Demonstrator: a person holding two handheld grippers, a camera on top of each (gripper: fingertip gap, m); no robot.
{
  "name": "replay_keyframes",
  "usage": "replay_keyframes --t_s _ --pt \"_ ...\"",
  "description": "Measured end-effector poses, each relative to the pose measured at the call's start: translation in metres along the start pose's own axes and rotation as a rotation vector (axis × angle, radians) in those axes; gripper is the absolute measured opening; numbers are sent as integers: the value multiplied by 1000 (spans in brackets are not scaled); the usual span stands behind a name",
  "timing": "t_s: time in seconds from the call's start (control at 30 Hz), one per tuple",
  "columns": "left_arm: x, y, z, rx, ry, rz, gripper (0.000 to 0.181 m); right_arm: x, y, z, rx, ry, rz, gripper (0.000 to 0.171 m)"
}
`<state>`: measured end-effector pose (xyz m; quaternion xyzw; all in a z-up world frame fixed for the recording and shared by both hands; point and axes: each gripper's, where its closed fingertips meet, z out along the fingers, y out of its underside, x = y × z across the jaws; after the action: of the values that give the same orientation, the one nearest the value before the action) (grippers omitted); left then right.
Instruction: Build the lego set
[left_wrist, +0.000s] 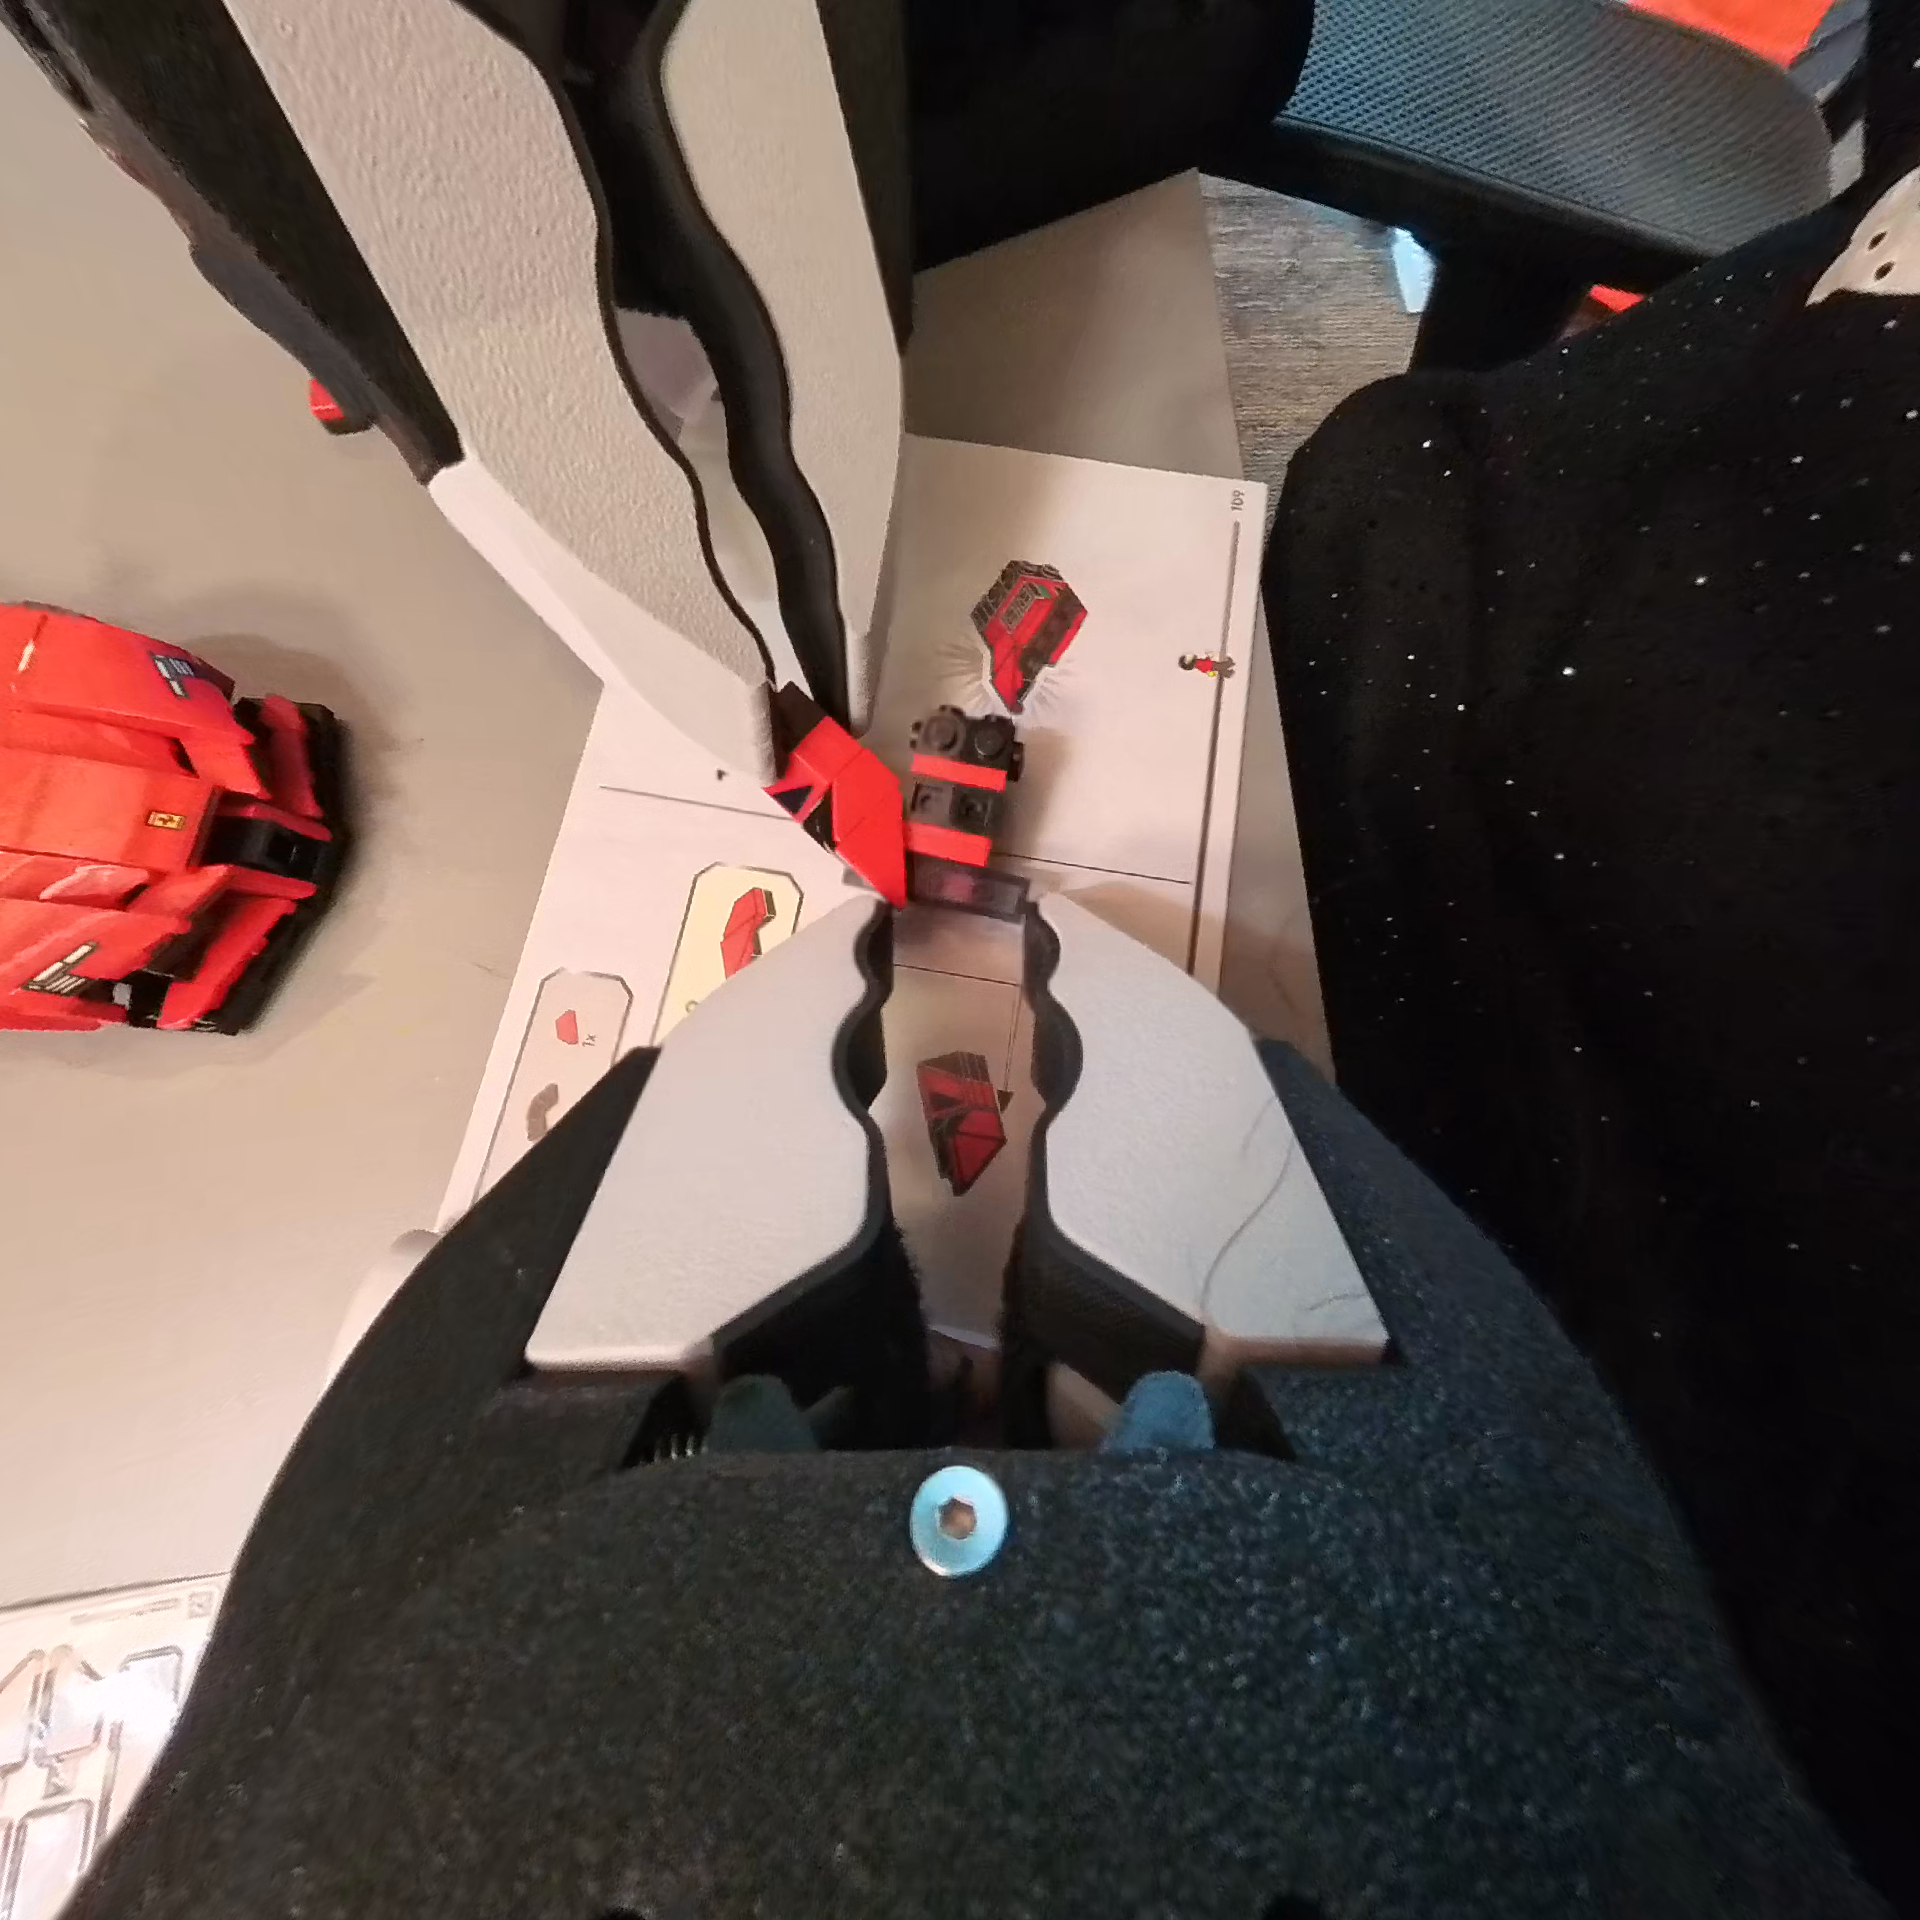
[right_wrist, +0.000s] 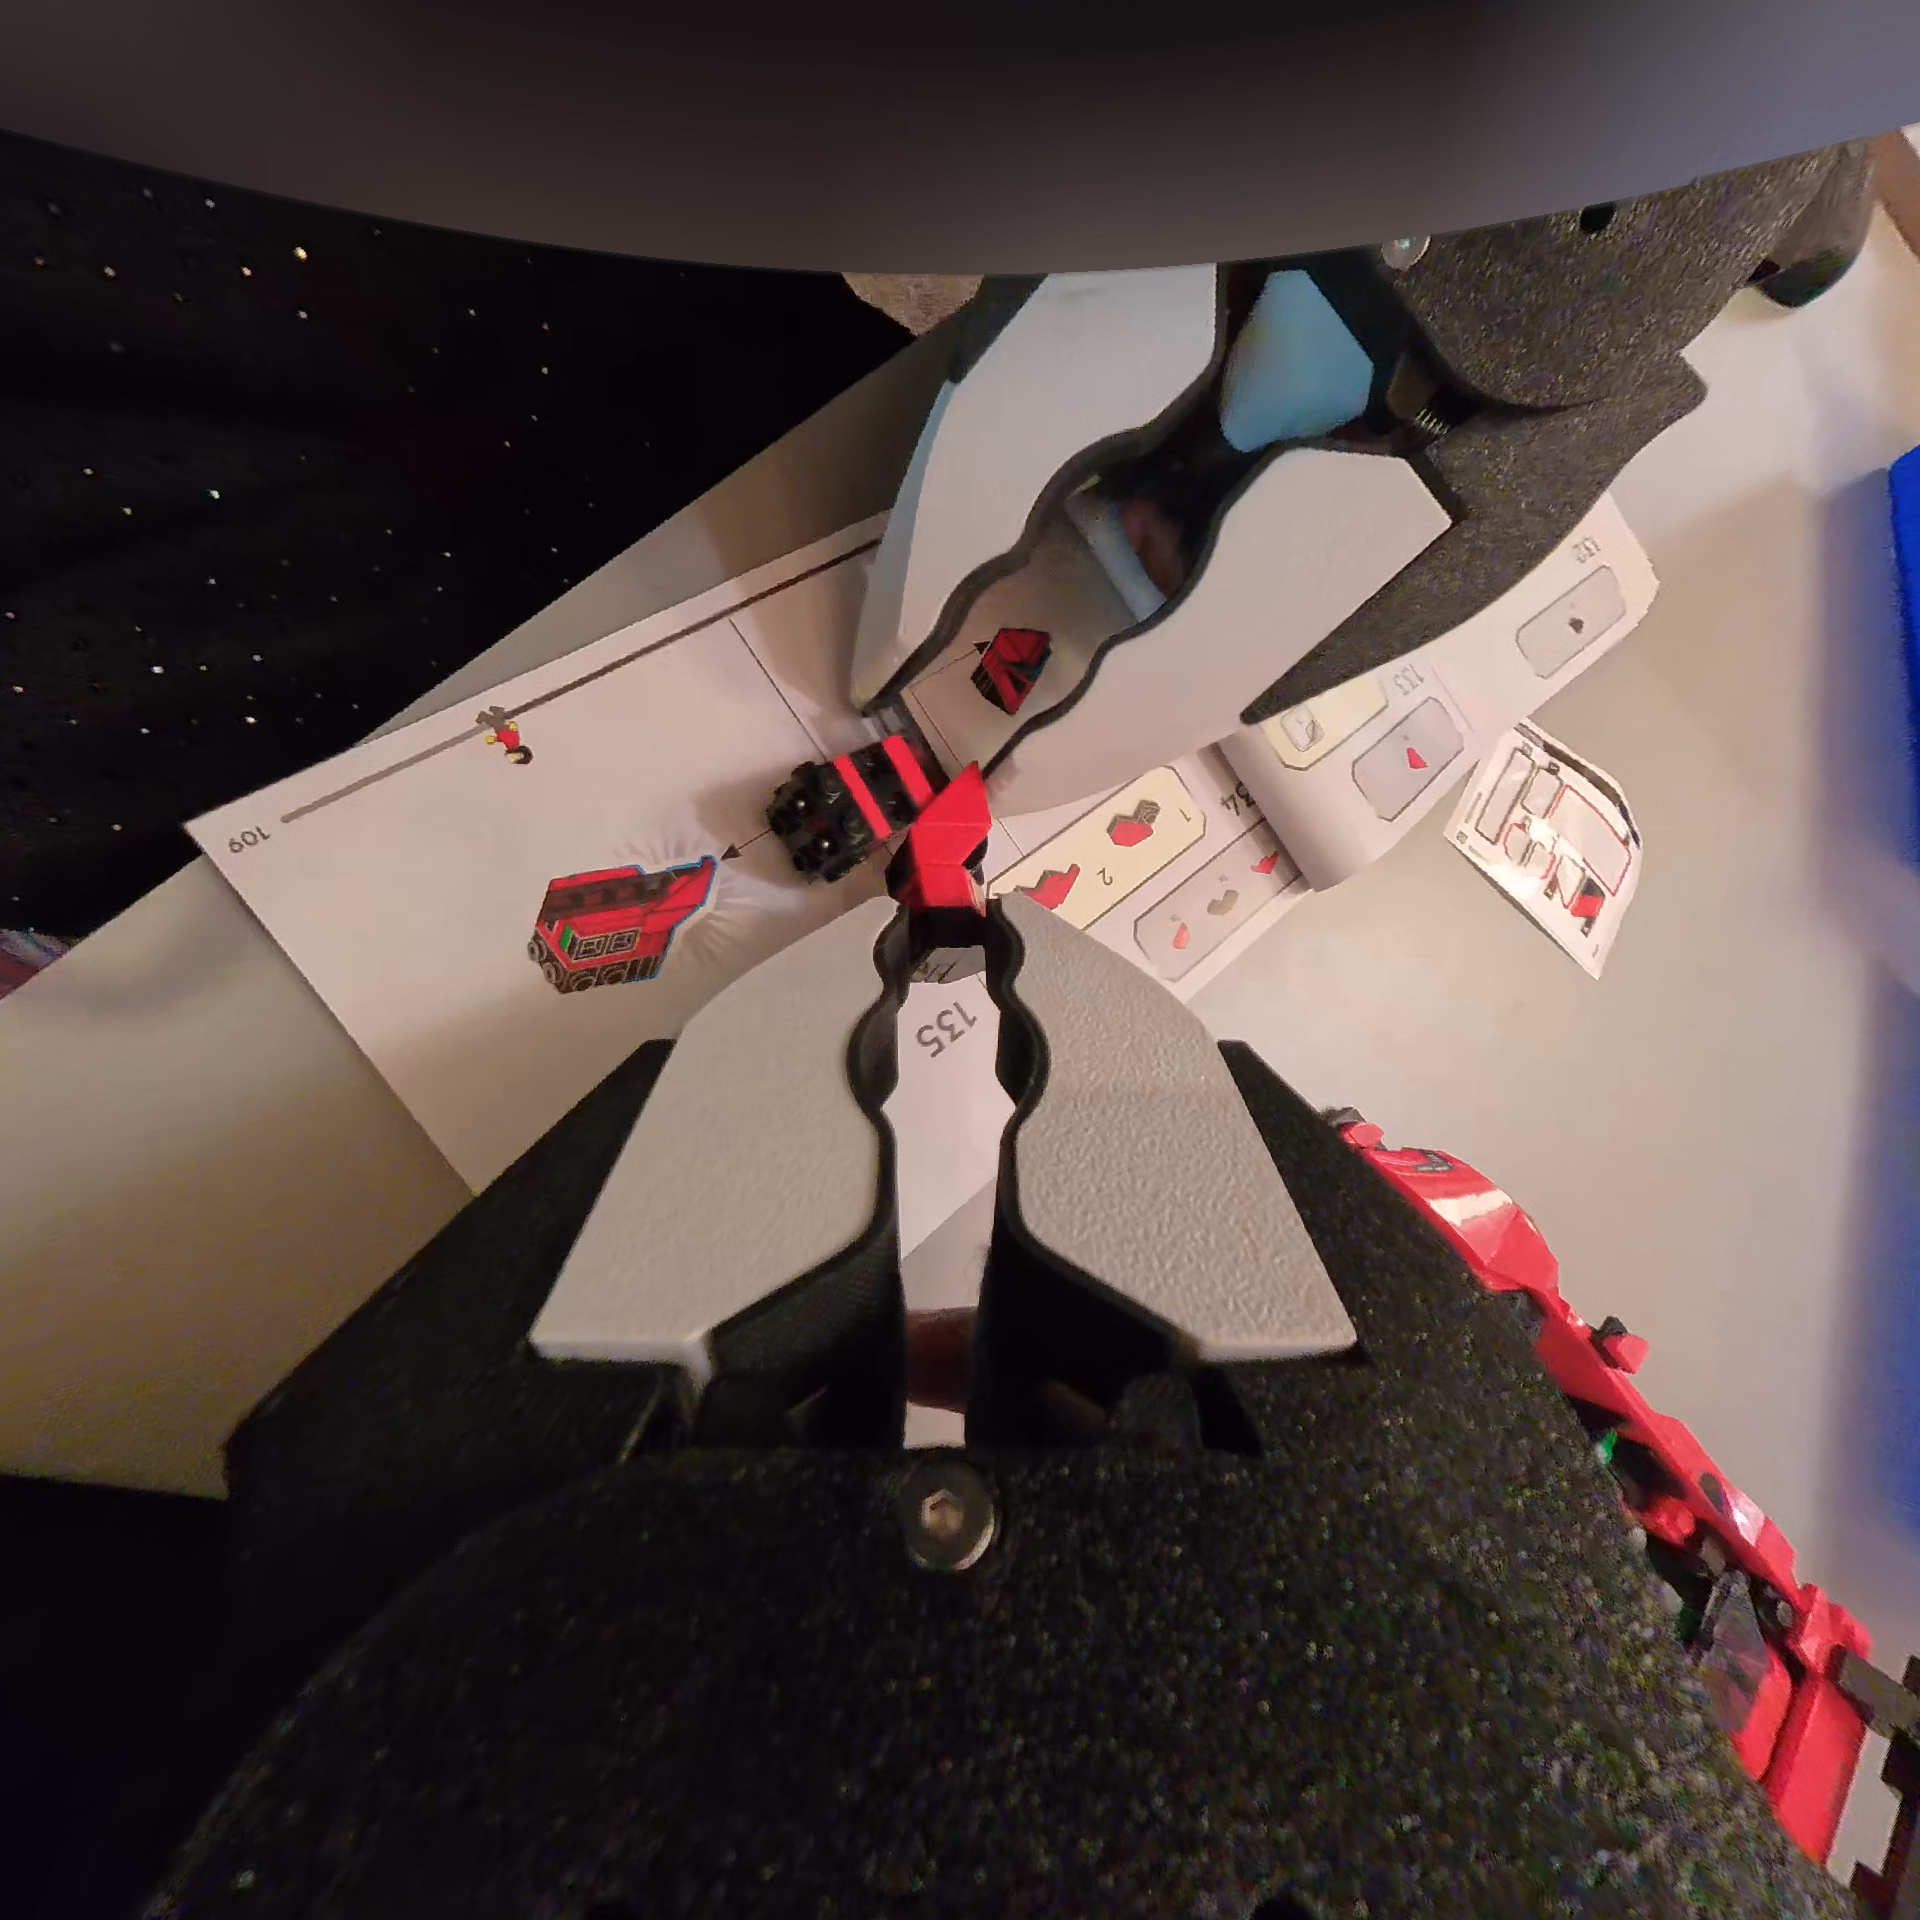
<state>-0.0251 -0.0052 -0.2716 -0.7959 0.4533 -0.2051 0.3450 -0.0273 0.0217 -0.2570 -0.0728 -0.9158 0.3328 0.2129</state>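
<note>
- Two hand-held grippers meet tip to tip. The left hand-held gripper (left_wrist: 951, 904) pinches the black-and-red block (left_wrist: 961, 795) — holding it steady.
- The right hand-held gripper (right_wrist: 940, 920) squeezes the red sloped piece (right_wrist: 940, 836), touching the block's side, likely to snap on.
- Below lies the instruction page (right_wrist: 416, 883) on the counter (left_wrist: 260, 1195), the red car (left_wrist: 135, 831) nearby.

You face a pale grey counter (left_wrist: 208, 1299); beyond its edge, grey carpet (left_wrist: 1309, 270) and a black mesh office chair (left_wrist: 1558, 135) sit under warm light.
</note>
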Motion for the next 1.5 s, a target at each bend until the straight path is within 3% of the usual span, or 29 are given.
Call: replay_keyframes --t_s 0.3,0.6,1.03,1.37,1.5 --pt "0 -1 -1 10 -3 30 24 0 2 3 -5 -56 27 14" --pt "-2 -1 -2 9 -28 10 42 -2 -1 5 -33 -53 111 14" --pt "-4 0 0 -5 -48 16 43 1 4 6 -105 3 109 13" --pt "-4 2 -4 -22 -112 -33 54 2 3 6 -198 24 106 13" --pt "-9 -1 -5 1 -210 -71 57 1 8 3 -280 69 171 13"
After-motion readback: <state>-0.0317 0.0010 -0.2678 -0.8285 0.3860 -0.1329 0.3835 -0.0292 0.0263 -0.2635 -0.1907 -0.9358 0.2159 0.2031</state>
